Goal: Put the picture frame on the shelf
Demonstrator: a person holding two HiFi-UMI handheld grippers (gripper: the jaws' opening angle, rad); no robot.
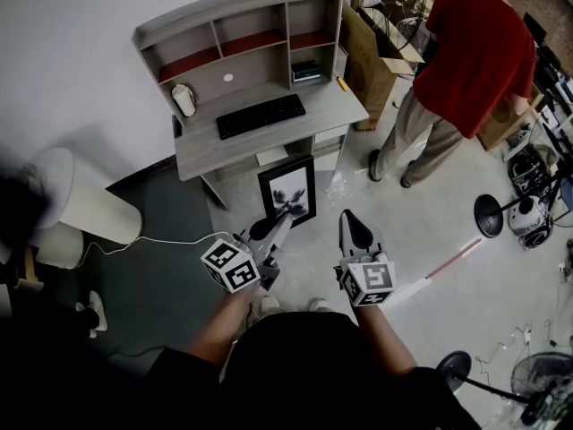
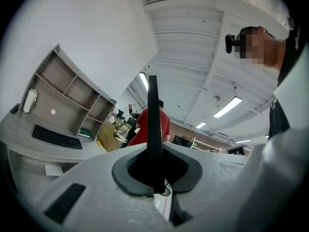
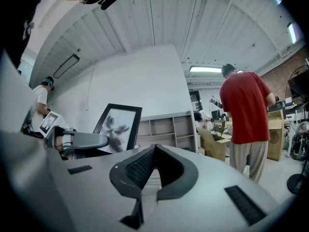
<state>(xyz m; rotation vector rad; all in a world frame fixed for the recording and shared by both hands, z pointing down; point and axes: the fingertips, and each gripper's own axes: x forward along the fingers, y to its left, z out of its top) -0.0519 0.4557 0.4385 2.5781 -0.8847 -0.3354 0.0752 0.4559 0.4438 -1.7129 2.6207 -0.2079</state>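
Note:
A black picture frame (image 1: 287,191) with a grey flower print stands upright over the floor in front of the desk. My left gripper (image 1: 267,229) is shut on its lower left edge. In the left gripper view the frame (image 2: 153,124) shows edge-on as a thin dark strip rising from between the jaws (image 2: 154,172). My right gripper (image 1: 355,229) is just right of the frame, shut with nothing in it; its pads meet (image 3: 153,153). From the right gripper view I see the frame (image 3: 118,127) tilted. The grey shelf unit (image 1: 240,36) tops the desk behind.
A black keyboard (image 1: 260,116) and a white bottle (image 1: 183,100) lie on the desk (image 1: 340,104). A person in a red shirt (image 1: 474,47) stands at the right near cardboard boxes (image 1: 370,59). A white cylinder (image 1: 79,209) stands left; round stand bases (image 1: 489,215) are on the right.

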